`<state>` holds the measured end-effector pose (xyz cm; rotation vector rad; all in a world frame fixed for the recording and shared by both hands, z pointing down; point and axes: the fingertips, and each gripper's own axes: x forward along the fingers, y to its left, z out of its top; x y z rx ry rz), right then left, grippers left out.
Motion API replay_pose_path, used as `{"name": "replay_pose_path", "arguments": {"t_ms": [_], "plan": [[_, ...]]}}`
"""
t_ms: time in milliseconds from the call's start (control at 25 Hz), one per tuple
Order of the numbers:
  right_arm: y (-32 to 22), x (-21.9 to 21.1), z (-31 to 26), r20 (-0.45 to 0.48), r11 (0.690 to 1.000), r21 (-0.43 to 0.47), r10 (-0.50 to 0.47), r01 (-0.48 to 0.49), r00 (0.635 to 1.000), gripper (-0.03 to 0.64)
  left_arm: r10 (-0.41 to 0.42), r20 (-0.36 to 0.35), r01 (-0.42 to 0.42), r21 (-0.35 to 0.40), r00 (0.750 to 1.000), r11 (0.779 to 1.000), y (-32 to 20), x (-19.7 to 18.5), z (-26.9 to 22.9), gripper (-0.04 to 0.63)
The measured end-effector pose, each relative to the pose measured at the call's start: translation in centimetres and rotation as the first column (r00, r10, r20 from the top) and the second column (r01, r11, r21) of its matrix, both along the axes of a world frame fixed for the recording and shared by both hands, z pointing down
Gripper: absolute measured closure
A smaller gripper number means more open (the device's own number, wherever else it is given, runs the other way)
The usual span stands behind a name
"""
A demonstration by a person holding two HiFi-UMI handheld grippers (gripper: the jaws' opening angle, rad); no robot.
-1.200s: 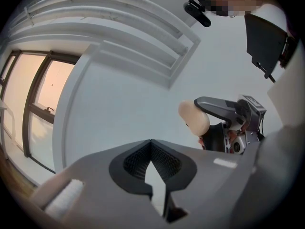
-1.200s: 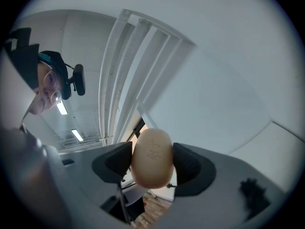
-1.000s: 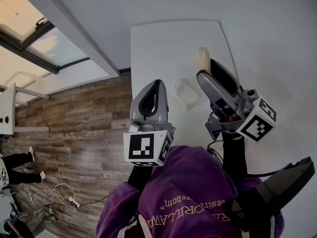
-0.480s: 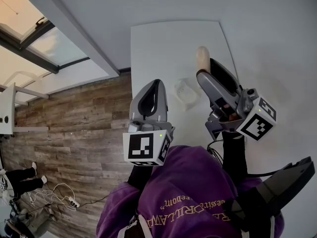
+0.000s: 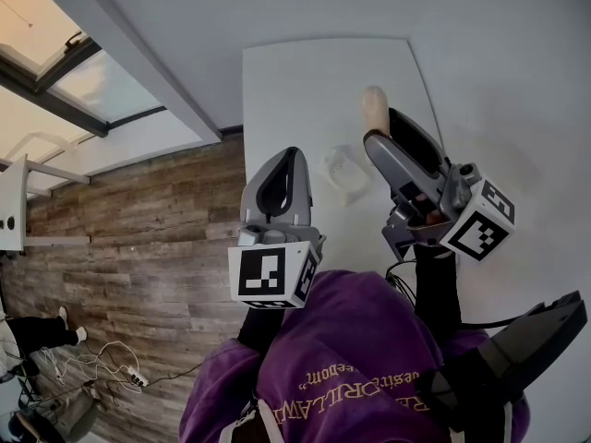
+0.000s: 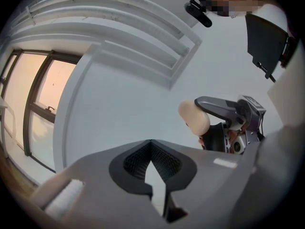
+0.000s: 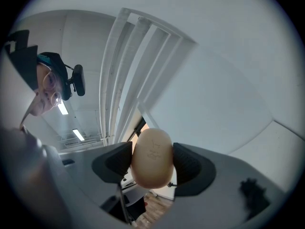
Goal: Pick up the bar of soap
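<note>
A cream oval bar of soap (image 5: 374, 108) is held above the white table (image 5: 286, 81), clamped between the jaws of my right gripper (image 5: 378, 131). In the right gripper view the soap (image 7: 151, 157) fills the gap of that gripper (image 7: 151, 162), one pad on each side. The left gripper view shows the same soap (image 6: 194, 117) raised in the air to the right. My left gripper (image 5: 287, 153) hovers at the table's left edge, shut with nothing in it (image 6: 151, 142). A white soap dish (image 5: 345, 170) lies on the table between the two grippers, with nothing on it.
The narrow white table stands against a white wall. A wooden floor (image 5: 138, 238) lies to its left, with cables (image 5: 111, 363) at the lower left. Windows (image 5: 55, 72) run along the far left. The person's purple sleeve (image 5: 332, 358) fills the bottom.
The right gripper and the soap have edged very slightly farther from me. The left gripper has stayed in place.
</note>
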<state>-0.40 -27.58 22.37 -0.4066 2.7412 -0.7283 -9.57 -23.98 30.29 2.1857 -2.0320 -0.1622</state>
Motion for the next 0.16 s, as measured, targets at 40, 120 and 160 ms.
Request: {"name": "replay_pose_path", "arguments": {"t_ms": [40, 120, 160], "plan": [[0.01, 0.00, 0.02, -0.001, 1.000, 0.000, -0.001, 0.001, 1.000, 0.342, -0.001, -0.002, 0.001, -0.001, 1.000, 1.000, 0.00, -0.01, 0.01, 0.590], [0.02, -0.01, 0.05, -0.004, 1.000, 0.002, -0.001, 0.001, 1.000, 0.342, -0.004, -0.004, 0.004, -0.002, 1.000, 1.000, 0.00, -0.04, 0.04, 0.591], [0.02, -0.02, 0.07, -0.006, 1.000, 0.003, -0.001, 0.001, 1.000, 0.342, -0.004, -0.004, 0.004, -0.003, 1.000, 1.000, 0.00, -0.06, 0.05, 0.589]]}}
